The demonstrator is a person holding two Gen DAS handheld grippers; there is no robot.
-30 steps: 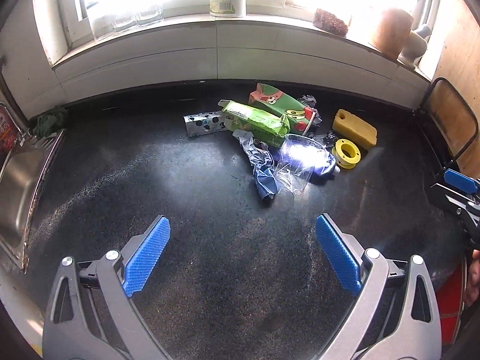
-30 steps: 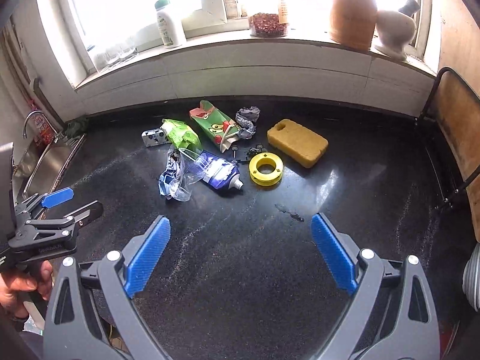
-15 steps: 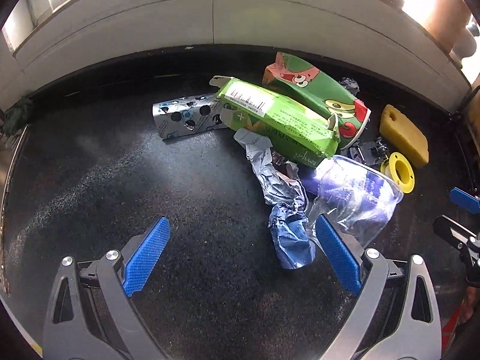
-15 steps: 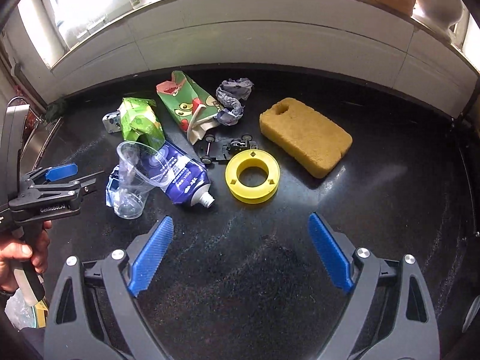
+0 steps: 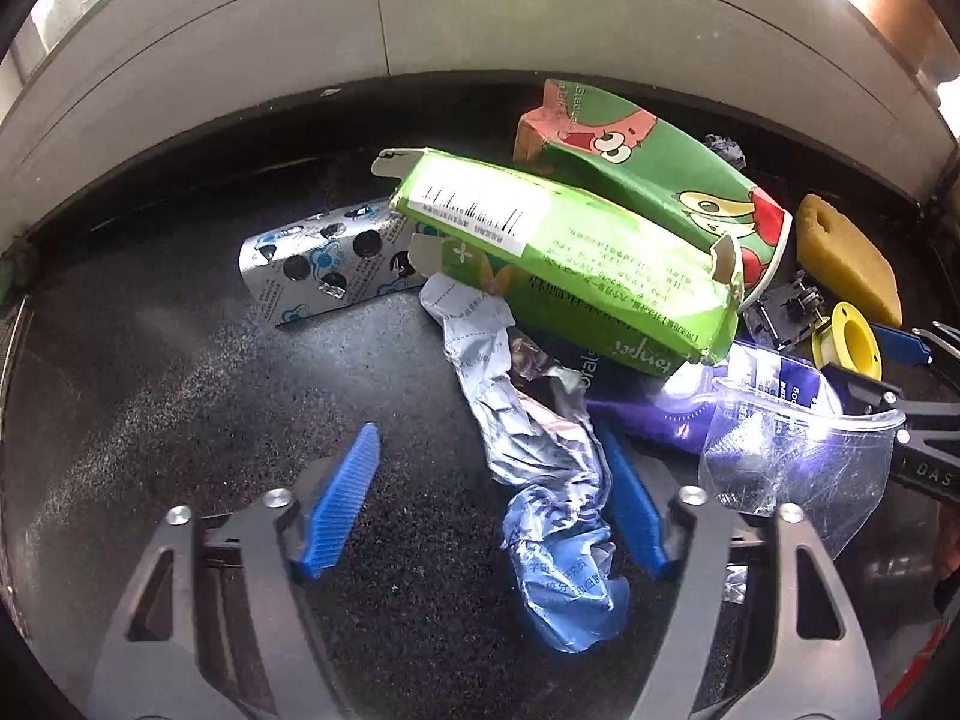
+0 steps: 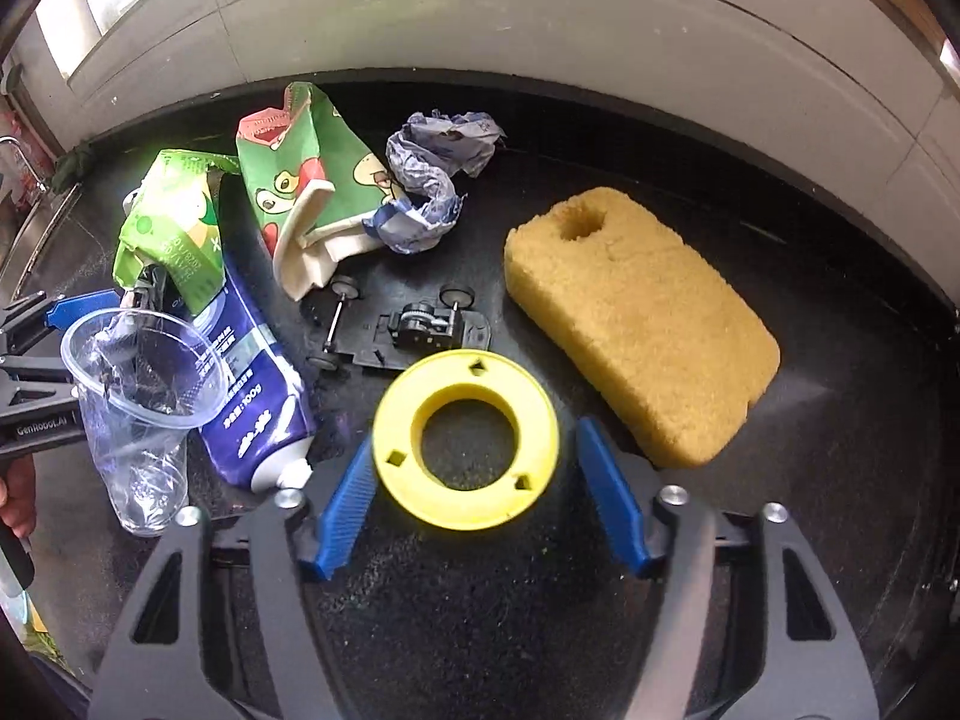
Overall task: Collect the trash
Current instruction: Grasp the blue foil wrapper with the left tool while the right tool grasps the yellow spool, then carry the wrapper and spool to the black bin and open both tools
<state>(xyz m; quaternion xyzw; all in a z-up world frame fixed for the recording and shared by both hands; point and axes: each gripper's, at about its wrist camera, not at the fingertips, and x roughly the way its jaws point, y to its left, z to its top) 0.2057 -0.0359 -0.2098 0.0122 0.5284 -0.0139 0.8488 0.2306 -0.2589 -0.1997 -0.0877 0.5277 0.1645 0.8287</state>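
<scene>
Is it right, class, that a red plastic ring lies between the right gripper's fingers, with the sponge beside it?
Not quite. The plastic ring is yellow, not red, as the right wrist view shows. It does lie between the closing right gripper's fingers, with the sponge beside it.

Both grippers pointed steeply downward, jaws closing. The left gripper had one pad against something, seemingly not yet clamped. The right gripper straddled an item, pads apart from it.
</scene>
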